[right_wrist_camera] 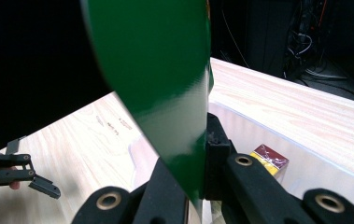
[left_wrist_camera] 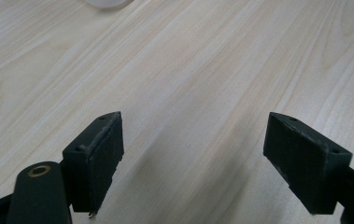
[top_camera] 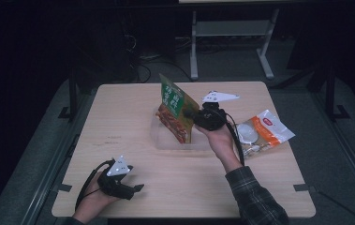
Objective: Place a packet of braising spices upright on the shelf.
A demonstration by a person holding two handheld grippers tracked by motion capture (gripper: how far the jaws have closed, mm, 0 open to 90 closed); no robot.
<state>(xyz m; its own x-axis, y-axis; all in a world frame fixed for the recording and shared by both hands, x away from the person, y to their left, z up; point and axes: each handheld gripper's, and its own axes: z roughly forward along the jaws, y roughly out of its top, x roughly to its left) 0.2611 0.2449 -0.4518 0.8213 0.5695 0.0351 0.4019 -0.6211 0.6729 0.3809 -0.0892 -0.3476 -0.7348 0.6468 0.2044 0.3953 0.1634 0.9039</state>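
A green and red snack bag (top_camera: 175,110) hangs upright over a clear plastic container (top_camera: 159,138) in the middle of the wooden table. My right gripper (top_camera: 192,118) is shut on the bag's right edge; in the right gripper view the glossy green bag (right_wrist_camera: 160,70) is pinched flat between the two black jaws (right_wrist_camera: 198,156). A small red and yellow box (right_wrist_camera: 269,159) lies inside the container (right_wrist_camera: 258,133). My left gripper (top_camera: 137,188) rests on the table near the front left, open, with bare wood between its fingers (left_wrist_camera: 193,158).
An orange and white packet (top_camera: 262,132) lies on the table (top_camera: 128,108) to the right of my right hand. The left gripper (right_wrist_camera: 20,173) appears far off in the right gripper view. Beyond the table's far edge are metal desk legs and cables.
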